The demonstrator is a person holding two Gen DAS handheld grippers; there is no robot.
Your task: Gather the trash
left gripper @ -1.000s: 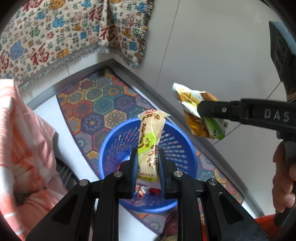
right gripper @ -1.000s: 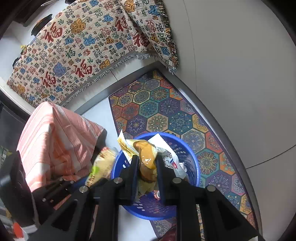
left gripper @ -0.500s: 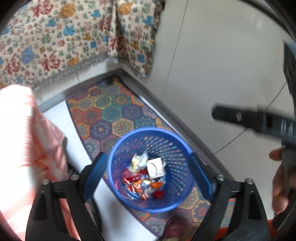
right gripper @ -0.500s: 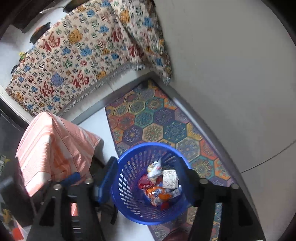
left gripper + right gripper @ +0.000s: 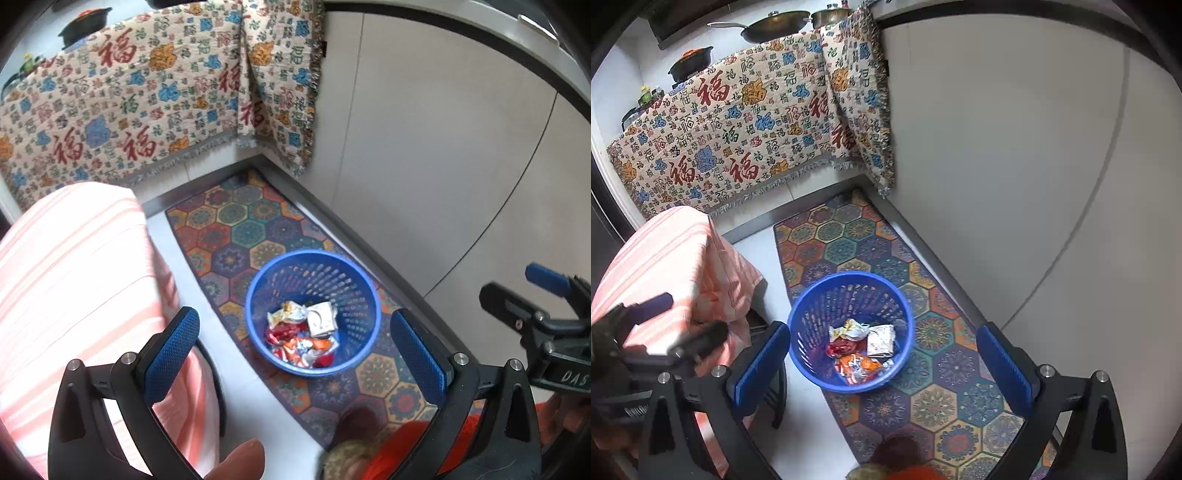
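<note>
Noting both hand-held grippers' jaws opening, nothing between them | we find blue basket [image 5: 314, 314] with wrappers [image 5: 862, 349] below-ahead | left hand-held gripper [image 5: 295, 354] seemingly nearer than right hand-held gripper [image 5: 882, 365]

The blue basket [image 5: 255, 295] is a round plastic bin with perforated walls, standing upright on the hexagon-patterned rug [image 5: 236, 225], near the rug's edge that runs along the pale wall. Inside it, on the bottom, lies a loose heap of crumpled snack wrappers [image 5: 301, 338]. A silvery-yellow wrapper [image 5: 849, 328] sits at the far side of the basket floor, a whitish square packet [image 5: 882, 341] just beside it, a red wrapper [image 5: 842, 347] toward the middle, and an orange wrapper [image 5: 858, 363] nearest the camera. They overlap one another.
</note>
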